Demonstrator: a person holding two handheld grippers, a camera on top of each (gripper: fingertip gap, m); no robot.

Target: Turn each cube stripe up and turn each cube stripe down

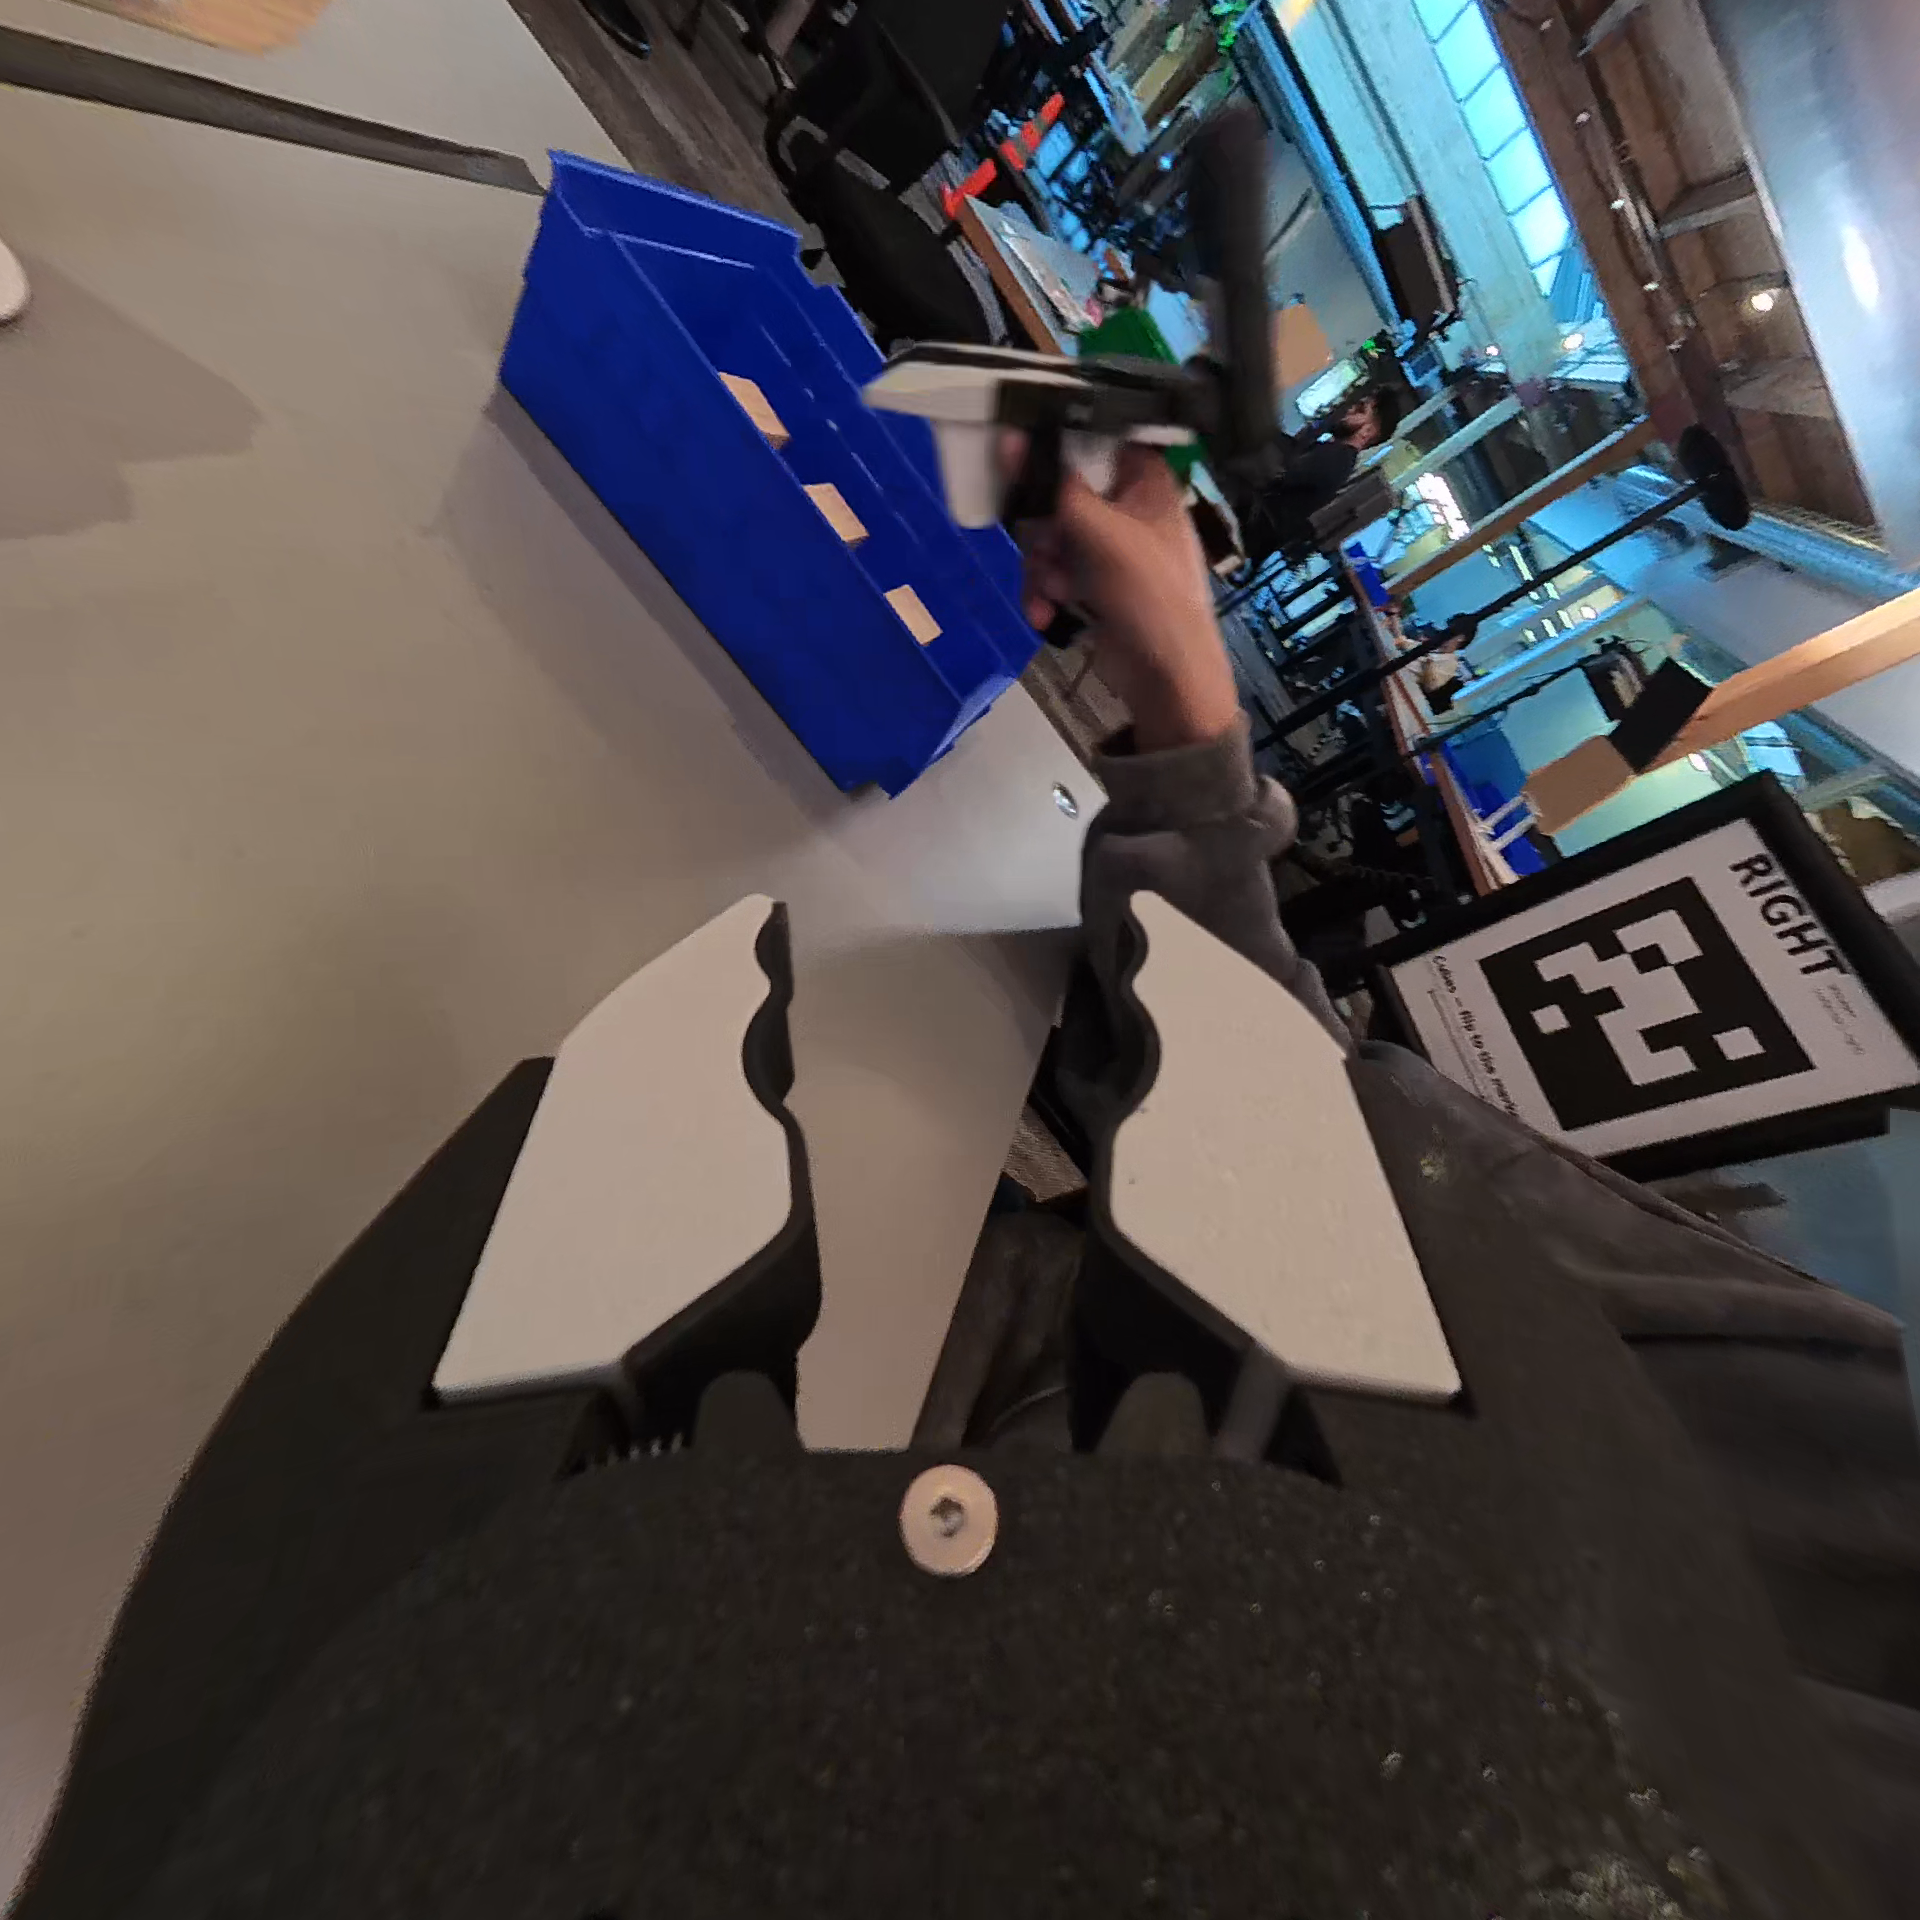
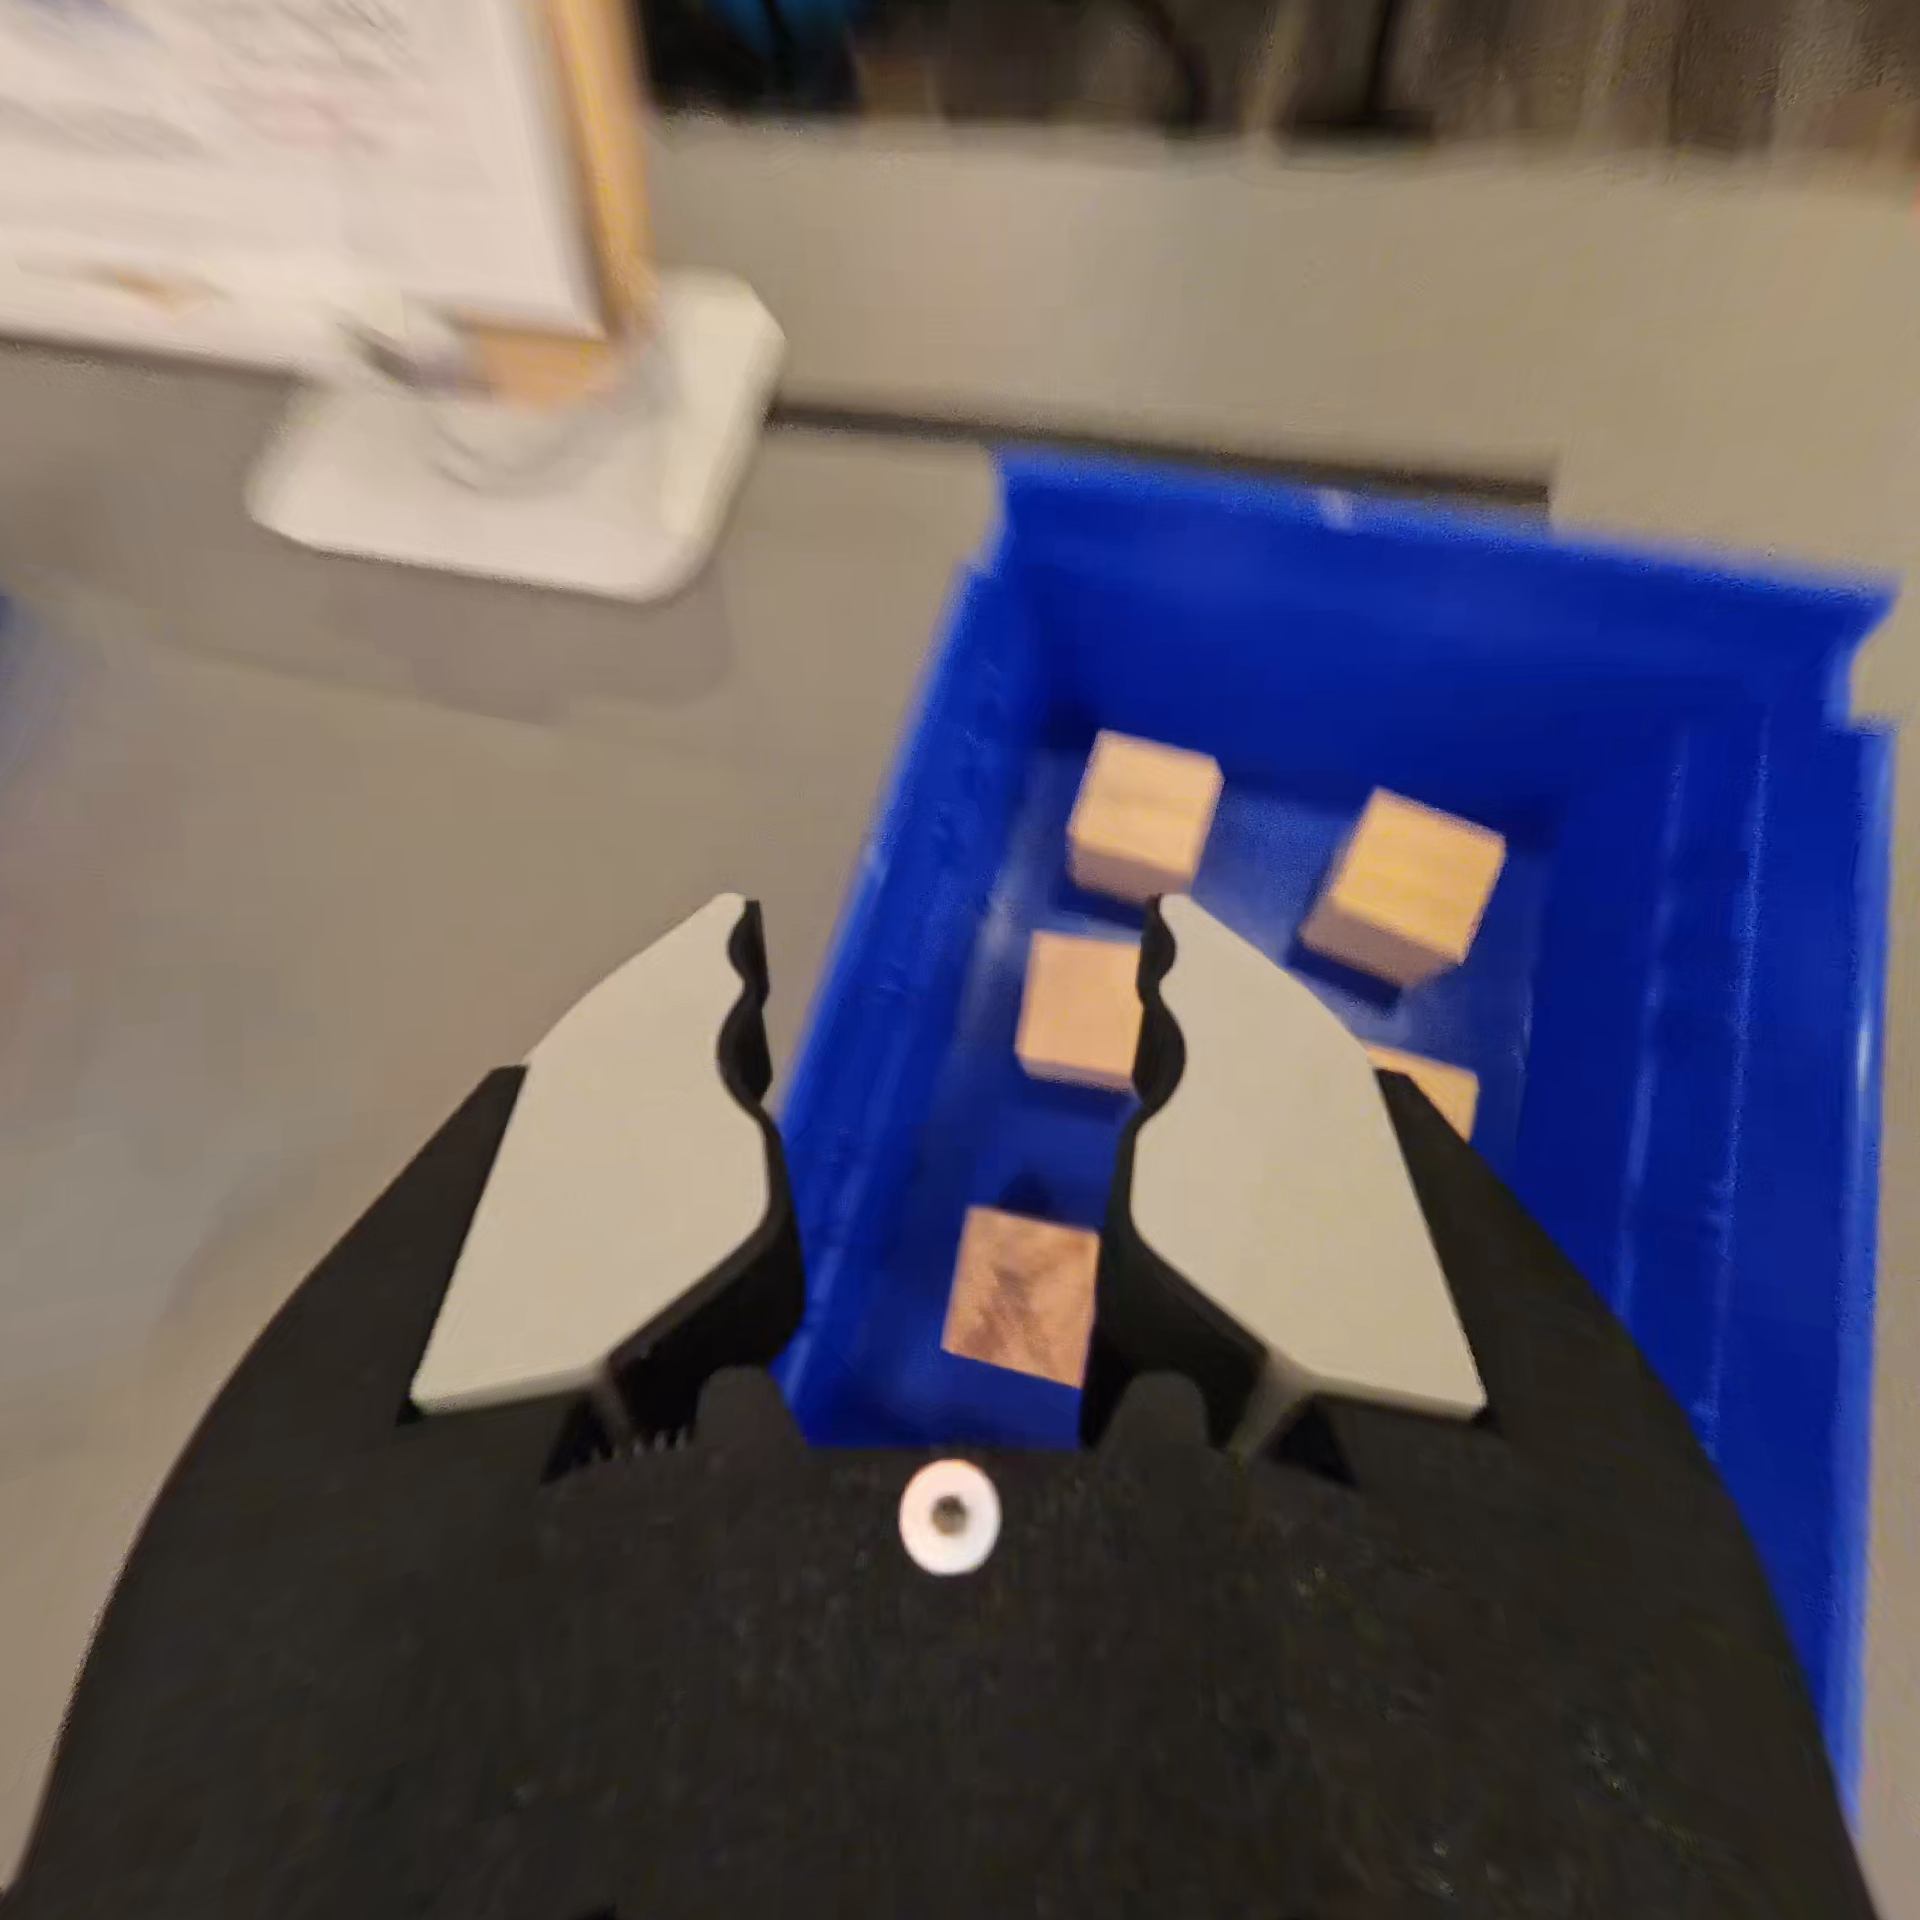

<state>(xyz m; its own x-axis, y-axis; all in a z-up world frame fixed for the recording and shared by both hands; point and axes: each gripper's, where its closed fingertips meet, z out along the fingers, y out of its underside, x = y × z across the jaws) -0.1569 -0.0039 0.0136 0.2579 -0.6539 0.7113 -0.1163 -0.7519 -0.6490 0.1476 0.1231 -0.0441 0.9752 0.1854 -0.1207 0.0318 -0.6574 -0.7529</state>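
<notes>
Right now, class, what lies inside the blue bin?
Inside the blue bin lie five wooden cubes, one partly hidden by the right gripper. Blur hides any stripes.

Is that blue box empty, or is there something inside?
Not empty. The blue bin holds at least five small wooden cubes on its floor, lying apart from one another.

The left wrist view is rolled sideways, low at the tabletop (image 1: pixel 312 675) edge, looking past its fingers (image 1: pixel 644 1143) toward the blue bin (image 1: pixel 665 499) well off. The right wrist view looks steeply down from close above the bin's near end. Both views share the bin and its wooden cubes (image 2: pixel 1143 821).
</notes>
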